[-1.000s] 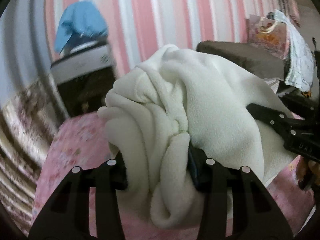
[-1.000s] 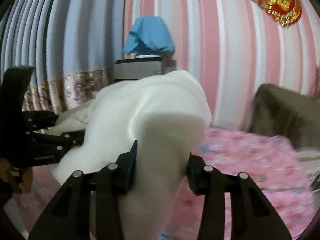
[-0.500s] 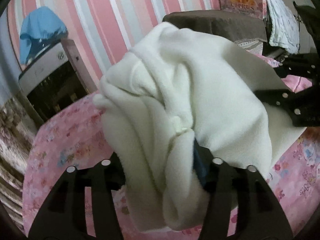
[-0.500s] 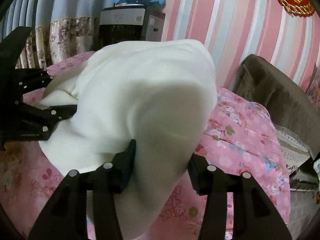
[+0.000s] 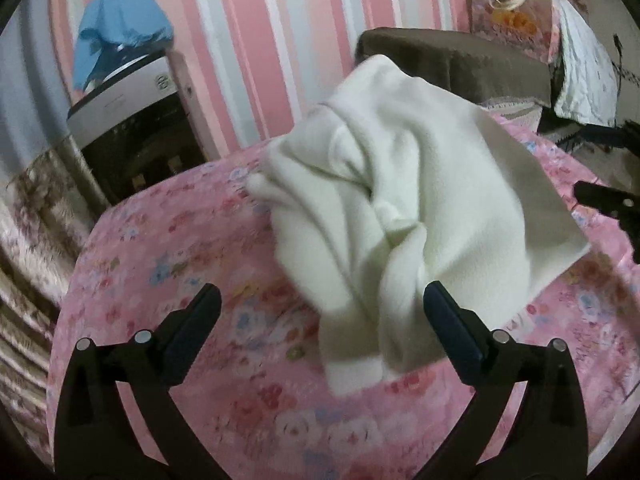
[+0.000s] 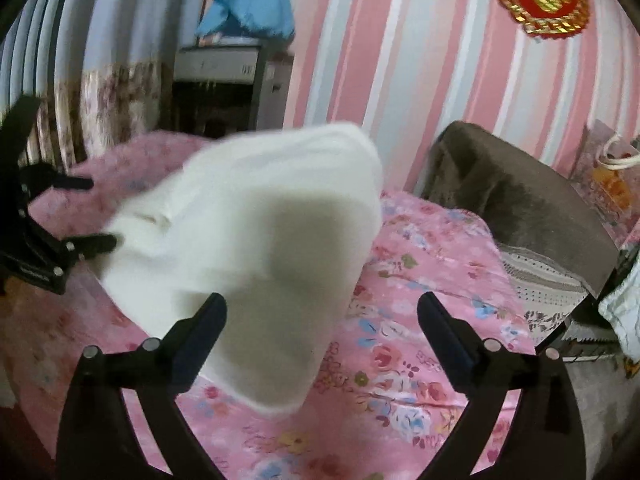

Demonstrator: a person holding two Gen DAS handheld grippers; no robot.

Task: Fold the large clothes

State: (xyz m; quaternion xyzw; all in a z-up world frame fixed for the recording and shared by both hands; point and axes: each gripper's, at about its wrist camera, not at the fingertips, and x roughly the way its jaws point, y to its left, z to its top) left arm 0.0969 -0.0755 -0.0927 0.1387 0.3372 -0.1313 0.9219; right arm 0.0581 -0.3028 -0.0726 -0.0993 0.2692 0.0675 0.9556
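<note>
Both tongs, left (image 5: pixel 322 304) and right (image 6: pixel 322 312), spread wide, gripping nothing; white fleece (image 5: pixel 400 208) on floral sheet (image 5: pixel 160 264); no legible writing.

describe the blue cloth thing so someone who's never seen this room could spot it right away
Start at the pink-and-white striped wall behind the pink floral bedspread. At the bed's far corner stands a dark cabinet, and the blue cloth is draped on top. It is the only blue thing; the fleece garment on the bed is white.

Home bedroom: floral pink bedspread (image 5: pixel 200 280), striped pink wallpaper (image 6: pixel 400 60).
</note>
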